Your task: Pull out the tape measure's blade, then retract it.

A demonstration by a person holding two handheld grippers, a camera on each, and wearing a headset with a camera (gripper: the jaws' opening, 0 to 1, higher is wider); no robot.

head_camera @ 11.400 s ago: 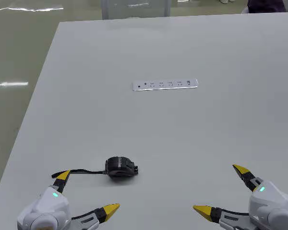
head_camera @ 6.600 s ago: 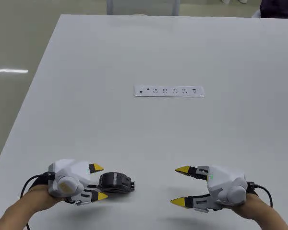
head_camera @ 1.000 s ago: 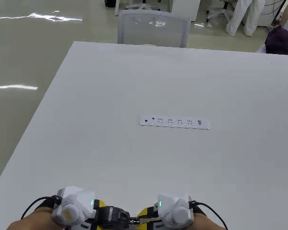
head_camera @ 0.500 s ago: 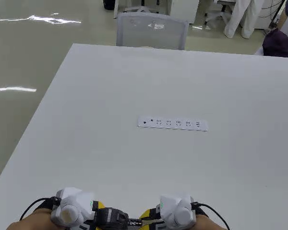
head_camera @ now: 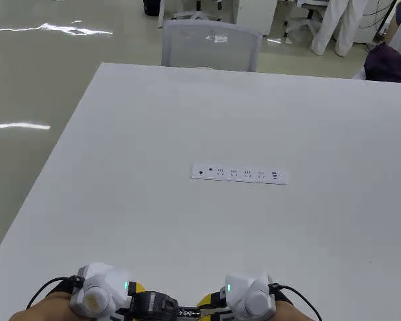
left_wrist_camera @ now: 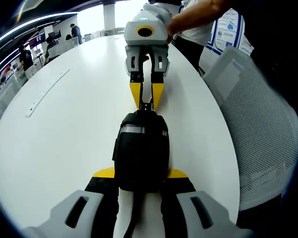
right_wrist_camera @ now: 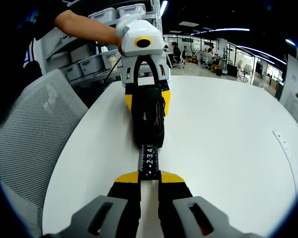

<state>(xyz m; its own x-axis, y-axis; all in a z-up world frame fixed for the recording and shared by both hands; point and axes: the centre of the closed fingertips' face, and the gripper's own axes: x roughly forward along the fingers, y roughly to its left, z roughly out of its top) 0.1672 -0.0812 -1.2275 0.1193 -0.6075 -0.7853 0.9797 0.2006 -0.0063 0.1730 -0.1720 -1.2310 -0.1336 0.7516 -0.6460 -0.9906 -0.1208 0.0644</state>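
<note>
The black tape measure lies at the near edge of the white table, held between the yellow tips of my left gripper, which is shut on its case. My right gripper faces it from the right, shut on the end of the blade. A short stretch of blade with printed numbers spans the gap between the case and my right gripper. In the left gripper view the right gripper pinches the blade tip just beyond the case.
A white power strip lies flat mid-table, well beyond both grippers. A grey mesh chair stands at the far edge, and another mesh chair sits close behind the near edge. People stand in the far background.
My right gripper has edged slightly to the right, away from the case, and a little more blade shows between them. The left gripper and case have stayed in place.
</note>
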